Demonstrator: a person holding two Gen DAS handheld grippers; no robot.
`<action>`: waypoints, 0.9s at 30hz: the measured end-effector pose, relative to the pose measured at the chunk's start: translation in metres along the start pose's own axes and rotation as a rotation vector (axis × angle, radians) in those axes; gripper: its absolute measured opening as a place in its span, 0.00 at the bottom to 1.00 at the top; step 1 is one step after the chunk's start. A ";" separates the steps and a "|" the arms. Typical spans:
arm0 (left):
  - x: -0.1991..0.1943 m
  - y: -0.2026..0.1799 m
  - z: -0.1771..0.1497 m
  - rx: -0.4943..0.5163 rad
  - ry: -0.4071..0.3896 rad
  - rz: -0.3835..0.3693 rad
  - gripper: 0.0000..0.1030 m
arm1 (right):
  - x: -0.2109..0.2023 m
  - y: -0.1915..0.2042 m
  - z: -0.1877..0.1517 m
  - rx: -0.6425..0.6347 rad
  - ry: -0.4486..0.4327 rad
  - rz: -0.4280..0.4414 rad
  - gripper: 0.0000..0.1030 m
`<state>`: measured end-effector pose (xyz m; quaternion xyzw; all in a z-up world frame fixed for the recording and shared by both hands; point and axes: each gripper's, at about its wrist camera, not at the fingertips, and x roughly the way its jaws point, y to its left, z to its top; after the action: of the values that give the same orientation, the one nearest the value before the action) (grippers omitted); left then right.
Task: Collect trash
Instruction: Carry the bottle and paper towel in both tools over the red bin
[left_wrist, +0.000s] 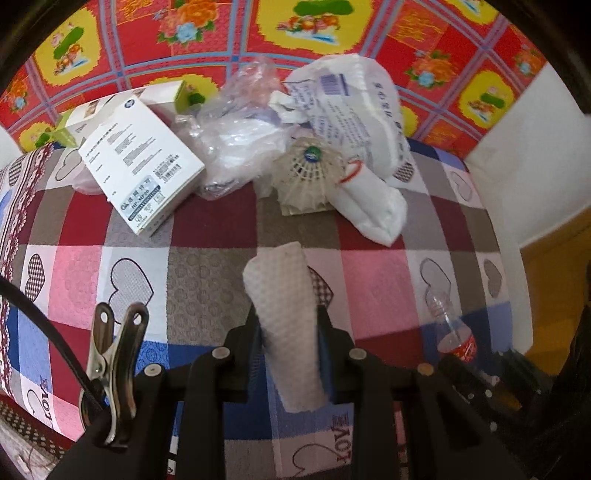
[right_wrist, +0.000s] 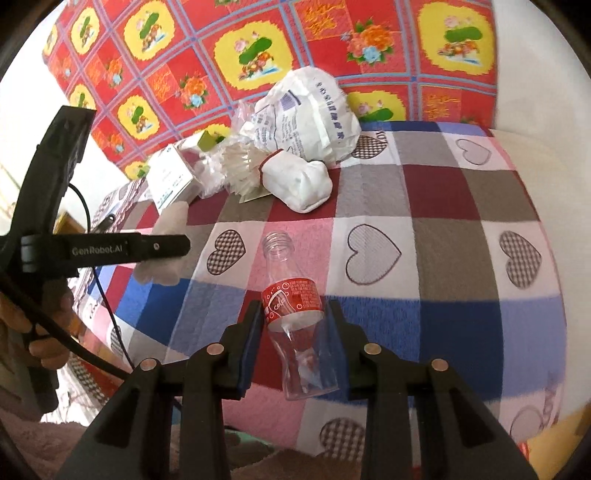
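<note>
Left tool (left_wrist: 290, 332): clamped on paper towel (left_wrist: 284, 317); right tool (right_wrist: 295, 332): apparently gripping cola bottle (right_wrist: 295, 314), contact unclear; both lifted above quilt (right_wrist: 443, 229); carry steadily, keep grip firm.

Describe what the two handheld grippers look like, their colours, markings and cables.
Both grippers, left and right, are matte black plastic with blue-lined finger pads and round silver pins. The left's side carries white lettering "GenRobot.AI"; a black cable trails from it, and a silver metal clip is attached.
</note>
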<state>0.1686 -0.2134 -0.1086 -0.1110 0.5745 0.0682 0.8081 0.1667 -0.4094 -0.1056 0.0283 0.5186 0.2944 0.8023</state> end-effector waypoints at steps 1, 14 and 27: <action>0.001 -0.002 -0.001 0.011 0.000 -0.004 0.26 | -0.002 0.001 -0.002 0.008 -0.004 -0.002 0.34; -0.014 -0.020 -0.021 0.128 -0.014 -0.070 0.26 | -0.040 0.015 -0.037 0.091 -0.079 -0.089 0.34; -0.028 -0.037 -0.040 0.245 -0.026 -0.125 0.26 | -0.072 0.024 -0.070 0.186 -0.156 -0.178 0.34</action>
<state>0.1315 -0.2592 -0.0910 -0.0460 0.5598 -0.0516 0.8257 0.0761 -0.4444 -0.0704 0.0793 0.4802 0.1697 0.8569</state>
